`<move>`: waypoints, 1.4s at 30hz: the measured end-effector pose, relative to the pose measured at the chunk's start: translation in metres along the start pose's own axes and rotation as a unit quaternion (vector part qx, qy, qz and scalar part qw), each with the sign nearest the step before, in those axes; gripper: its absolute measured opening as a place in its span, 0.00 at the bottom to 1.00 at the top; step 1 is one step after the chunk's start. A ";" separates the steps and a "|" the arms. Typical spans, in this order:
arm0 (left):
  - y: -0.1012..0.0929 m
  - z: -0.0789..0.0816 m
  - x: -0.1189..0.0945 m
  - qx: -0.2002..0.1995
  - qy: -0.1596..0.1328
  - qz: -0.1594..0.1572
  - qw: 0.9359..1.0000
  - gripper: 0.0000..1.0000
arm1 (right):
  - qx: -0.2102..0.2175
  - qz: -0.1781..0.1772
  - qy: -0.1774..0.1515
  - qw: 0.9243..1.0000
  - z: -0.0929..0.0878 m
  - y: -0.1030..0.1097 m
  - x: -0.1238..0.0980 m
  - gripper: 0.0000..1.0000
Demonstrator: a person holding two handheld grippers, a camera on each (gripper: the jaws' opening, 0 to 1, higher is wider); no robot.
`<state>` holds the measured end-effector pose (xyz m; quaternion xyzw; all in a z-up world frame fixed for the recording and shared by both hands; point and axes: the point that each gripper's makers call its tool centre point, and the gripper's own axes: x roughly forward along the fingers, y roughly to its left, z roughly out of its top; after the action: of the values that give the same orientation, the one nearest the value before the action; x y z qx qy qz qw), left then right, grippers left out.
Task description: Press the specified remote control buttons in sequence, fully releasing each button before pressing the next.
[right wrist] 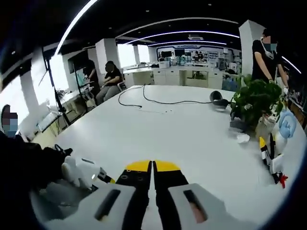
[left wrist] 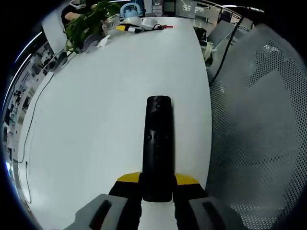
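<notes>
Left tool (left wrist: 157, 184) pinching black remote (left wrist: 158, 143) over white table (left wrist: 96, 120), right tool (right wrist: 152, 173) pressed together — 2 jaws touching

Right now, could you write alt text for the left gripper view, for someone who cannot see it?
A black remote control lies on a white table, its near end clamped between the left gripper's yellow-tipped jaws. A leafy plant and small clutter sit at the table's far end.
</notes>
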<state>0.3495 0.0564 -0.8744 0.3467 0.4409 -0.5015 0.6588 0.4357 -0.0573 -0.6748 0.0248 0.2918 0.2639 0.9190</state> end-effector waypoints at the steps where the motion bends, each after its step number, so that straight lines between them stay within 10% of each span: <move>1: 0.000 0.000 0.000 -0.003 -0.002 0.001 1.000 0.24 | 0.019 0.007 0.012 1.000 -0.005 0.001 0.007 0.00; 13: -0.015 0.000 -0.001 -0.016 -0.039 0.000 0.999 0.24 | 0.098 0.062 0.104 0.988 -0.056 0.013 0.046 0.00; 23: -0.017 0.001 -0.002 -0.017 -0.068 -0.001 0.998 0.24 | 0.146 0.090 0.230 0.958 -0.132 0.017 0.054 0.00; 27: -0.016 0.001 -0.002 -0.011 -0.081 -0.004 0.997 0.24 | 0.189 0.084 0.288 0.935 -0.158 0.018 0.051 0.00; 42: -0.016 0.002 -0.002 0.000 -0.078 -0.015 0.997 0.25 | 0.226 0.063 0.335 0.912 -0.184 0.015 0.057 0.00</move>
<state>0.3345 0.0517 -0.8724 0.3003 0.3933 -0.5367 0.6835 0.3668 -0.0361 -0.8540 0.1602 0.6325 0.2410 0.7185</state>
